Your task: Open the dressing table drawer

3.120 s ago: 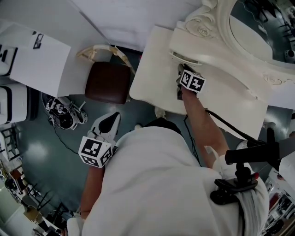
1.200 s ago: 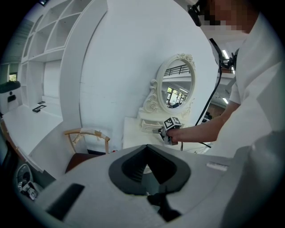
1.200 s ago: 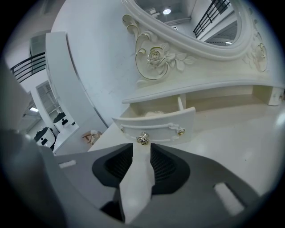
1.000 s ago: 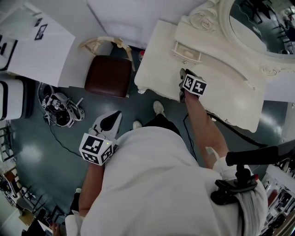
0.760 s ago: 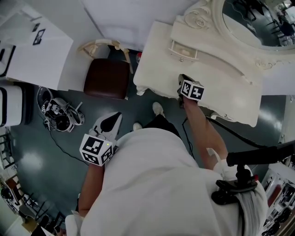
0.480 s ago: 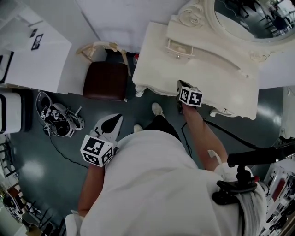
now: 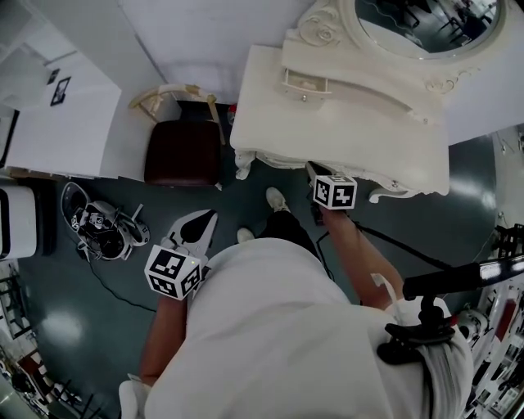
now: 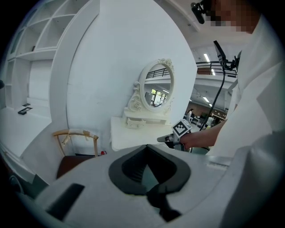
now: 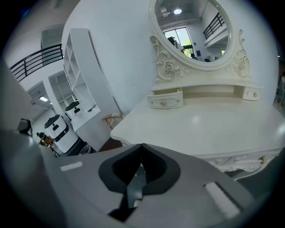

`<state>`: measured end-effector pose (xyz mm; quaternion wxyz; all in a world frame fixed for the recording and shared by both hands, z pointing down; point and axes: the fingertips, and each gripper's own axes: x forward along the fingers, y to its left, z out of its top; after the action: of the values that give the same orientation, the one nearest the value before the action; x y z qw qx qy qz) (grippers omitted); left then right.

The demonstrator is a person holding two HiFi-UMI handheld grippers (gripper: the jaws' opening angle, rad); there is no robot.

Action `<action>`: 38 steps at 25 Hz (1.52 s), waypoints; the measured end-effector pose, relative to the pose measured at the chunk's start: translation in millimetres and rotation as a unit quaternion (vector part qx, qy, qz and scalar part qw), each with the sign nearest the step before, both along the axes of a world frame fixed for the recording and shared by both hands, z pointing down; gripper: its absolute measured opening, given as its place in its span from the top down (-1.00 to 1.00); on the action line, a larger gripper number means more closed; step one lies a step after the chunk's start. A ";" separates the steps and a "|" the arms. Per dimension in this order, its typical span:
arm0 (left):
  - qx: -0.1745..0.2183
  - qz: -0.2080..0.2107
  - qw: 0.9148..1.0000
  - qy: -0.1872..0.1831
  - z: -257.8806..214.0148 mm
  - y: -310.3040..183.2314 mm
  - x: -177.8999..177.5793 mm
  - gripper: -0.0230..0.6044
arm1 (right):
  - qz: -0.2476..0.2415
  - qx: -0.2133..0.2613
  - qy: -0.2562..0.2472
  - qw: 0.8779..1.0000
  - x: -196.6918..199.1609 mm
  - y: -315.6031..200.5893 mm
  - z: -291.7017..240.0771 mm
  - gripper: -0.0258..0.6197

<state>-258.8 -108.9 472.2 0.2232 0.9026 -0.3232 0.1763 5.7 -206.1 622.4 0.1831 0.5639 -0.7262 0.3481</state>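
Note:
The white dressing table [image 7: 270,123] with its oval mirror [image 7: 417,24] stands at the top right of the head view. Its small left drawer [image 7: 304,84] sticks out from the shelf under the mirror; in the right gripper view the same drawer [image 9: 165,99] juts forward. My right gripper [image 7: 313,169] hangs just off the table's front edge, shut and empty, with its tips [image 9: 141,147] meeting. My left gripper [image 7: 206,217] hovers over the floor well left of the table, shut with nothing in it [image 8: 147,147].
A chair with a brown seat [image 7: 182,151] stands left of the table against the wall. A tangle of cables and gear [image 7: 102,229] lies on the dark floor at the left. A black cable [image 7: 393,245] runs under the right arm. White shelving [image 7: 57,123] fills the upper left.
The right gripper has drawn back from over the table top to beyond its front edge. The whole view has backed away from the table. The left gripper kept its pose beside the body.

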 end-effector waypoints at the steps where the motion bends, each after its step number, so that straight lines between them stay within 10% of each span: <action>1: 0.001 0.002 1.000 0.001 -0.3 2.6 -0.3 0.92 | -0.003 0.001 0.000 1.000 -1.8 6.4 -2.7 0.92; 38: -0.001 0.024 1.000 0.018 5.2 34.0 -0.5 0.92 | -0.165 0.059 0.046 0.984 -85.9 86.3 -72.1 0.92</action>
<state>-259.3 -74.9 477.5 0.2251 0.9129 -0.2974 0.1659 -80.2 -119.8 550.4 0.2372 0.4616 -0.8193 0.2435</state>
